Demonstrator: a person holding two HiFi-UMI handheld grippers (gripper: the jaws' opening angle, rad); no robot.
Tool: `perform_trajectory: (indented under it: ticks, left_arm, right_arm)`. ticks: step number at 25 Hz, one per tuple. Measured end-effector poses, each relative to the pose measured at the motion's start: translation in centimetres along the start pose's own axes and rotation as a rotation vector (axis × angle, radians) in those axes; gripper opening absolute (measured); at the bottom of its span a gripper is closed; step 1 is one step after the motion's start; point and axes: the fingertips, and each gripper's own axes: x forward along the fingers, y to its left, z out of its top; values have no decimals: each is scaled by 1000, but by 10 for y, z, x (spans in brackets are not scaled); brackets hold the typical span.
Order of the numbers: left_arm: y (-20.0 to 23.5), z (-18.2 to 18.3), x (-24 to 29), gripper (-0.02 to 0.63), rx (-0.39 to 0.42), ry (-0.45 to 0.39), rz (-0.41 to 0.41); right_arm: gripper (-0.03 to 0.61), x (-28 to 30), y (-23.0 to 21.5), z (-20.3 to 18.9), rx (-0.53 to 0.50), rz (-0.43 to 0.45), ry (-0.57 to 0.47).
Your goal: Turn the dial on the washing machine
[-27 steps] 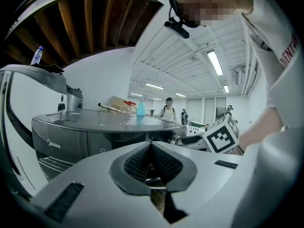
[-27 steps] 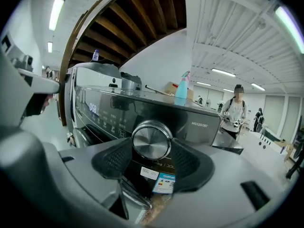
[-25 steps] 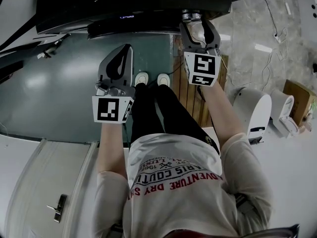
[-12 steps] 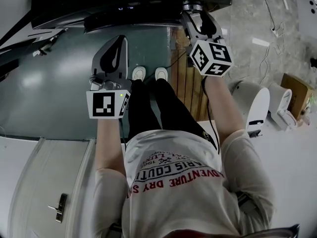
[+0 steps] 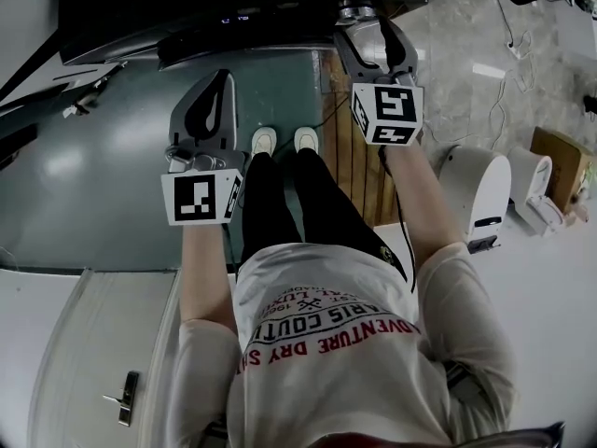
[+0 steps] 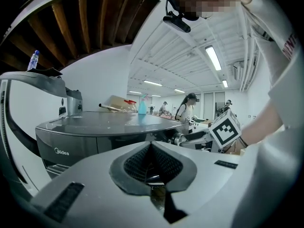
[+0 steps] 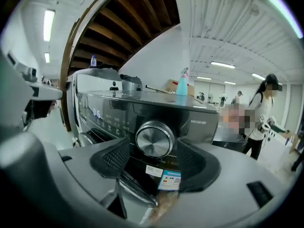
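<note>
head view steeply downward; both gripper views low, near the shared washing machine (image 7: 104, 115)

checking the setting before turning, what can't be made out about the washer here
- Dial setting: right gripper view, no pointer mark shows.
- Panel labels: right gripper view, too small and dark.
- Display: head view, too small and dim to read.

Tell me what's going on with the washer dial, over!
Right gripper just been opening, dial between its jaws, pads off it. Left gripper shut, empty. Nothing blocking the dial.
</note>
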Motion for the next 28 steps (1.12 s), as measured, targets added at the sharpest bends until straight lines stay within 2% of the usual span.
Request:
perform_trajectory:
  ticks: [4,7,15,20,25,28]
  left_arm:
    - [-2,-1,4,15,10,9,-24]
    - [-3,-4,7,15,21,38,-31]
    - [1,-5,10,15,26,60,-50]
    - [-1,-5,9,15,20,75,-83]
    - [-2,-5,13,15,15,65,-100]
    - [-3,-7,13,15,20,67,-108]
  right_arm:
    - [303,4,1,8,-202,-96,9]
    - [301,7,2,9,-234,-125,23]
    - [285,11,-1,8,-125,-136,48]
    - [284,9,-5,2,29,-97,42]
    - [286,12,-10,0,302,-48,10]
    - [286,12,-9,0,295,-51,11]
